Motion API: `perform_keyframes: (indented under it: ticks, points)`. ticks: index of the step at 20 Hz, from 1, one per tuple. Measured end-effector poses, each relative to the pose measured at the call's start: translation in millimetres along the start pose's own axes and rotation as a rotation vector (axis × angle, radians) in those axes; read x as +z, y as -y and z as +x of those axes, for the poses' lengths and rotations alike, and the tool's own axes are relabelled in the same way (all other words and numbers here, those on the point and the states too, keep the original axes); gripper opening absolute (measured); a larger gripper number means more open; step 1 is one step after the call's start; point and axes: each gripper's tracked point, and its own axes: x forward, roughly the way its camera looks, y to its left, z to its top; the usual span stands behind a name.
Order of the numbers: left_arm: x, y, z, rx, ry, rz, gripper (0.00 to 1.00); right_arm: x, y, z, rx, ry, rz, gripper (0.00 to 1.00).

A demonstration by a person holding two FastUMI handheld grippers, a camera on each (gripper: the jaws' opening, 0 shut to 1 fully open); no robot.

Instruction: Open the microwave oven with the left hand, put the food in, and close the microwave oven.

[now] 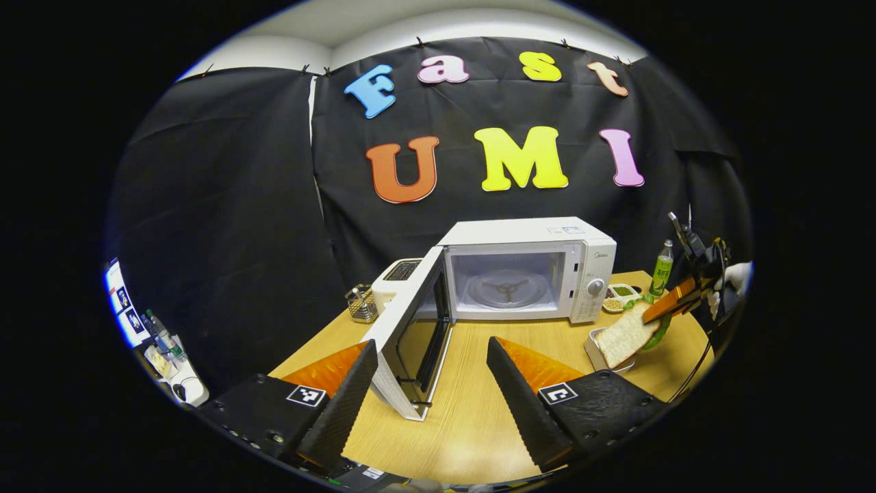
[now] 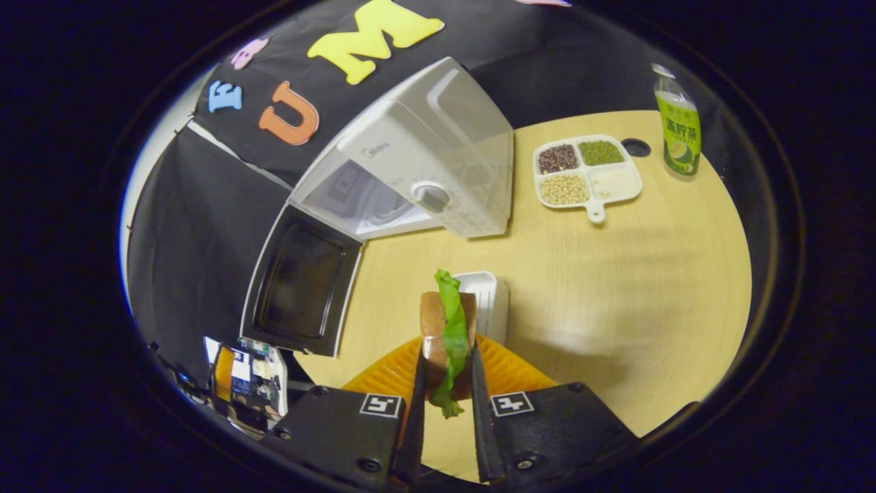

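The white microwave (image 1: 527,270) stands at the back of the wooden table, its door (image 1: 410,335) swung wide to the left and the glass turntable (image 1: 506,287) bare inside. My left gripper (image 1: 431,349) is open in front of the door edge, holding nothing. My right gripper (image 2: 446,366) is shut on a sandwich (image 2: 445,329) of bread and lettuce, lifted above a small white tray (image 2: 489,301). In the left gripper view the sandwich (image 1: 626,335) hangs at the right, clamped by the right gripper (image 1: 674,301). The microwave (image 2: 417,164) and its door (image 2: 301,281) lie ahead and to the left in the right gripper view.
A white toaster (image 1: 395,277) and a wire holder (image 1: 361,303) sit left of the microwave. A divided dish of beans (image 2: 587,172) and a green bottle (image 2: 677,123) stand to its right. Bare tabletop (image 2: 616,287) stretches between tray and dish.
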Motion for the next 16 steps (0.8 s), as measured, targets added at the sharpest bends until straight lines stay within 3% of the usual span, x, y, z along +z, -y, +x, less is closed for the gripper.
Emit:
perform_keyframes:
  ticks: [1, 2, 3, 7, 11, 16]
  points:
    - [0, -3, -1, -0.014, 0.0, 0.006, 0.97, 5, -14, -3, 0.013, 0.027, 0.006, 0.34]
    - [0, -4, -2, -0.037, -0.001, 0.007, 0.96, 11, -28, -6, 0.023, 0.061, 0.014, 0.27]
    - [0, -6, -2, -0.057, -0.001, 0.003, 0.97, 17, -43, -6, 0.032, 0.097, 0.019, 0.34]
    - [0, -21, -1, -0.123, -0.017, -0.012, 0.97, 43, -95, 12, 0.061, 0.276, 0.055, 0.34]
    - [6, -39, -1, -0.165, -0.013, 0.028, 0.97, 74, -129, 53, 0.108, 0.457, 0.209, 0.34]
    - [18, -61, 6, -0.174, -0.002, 0.032, 0.97, 100, -138, 122, 0.115, 0.579, 0.369, 0.34]
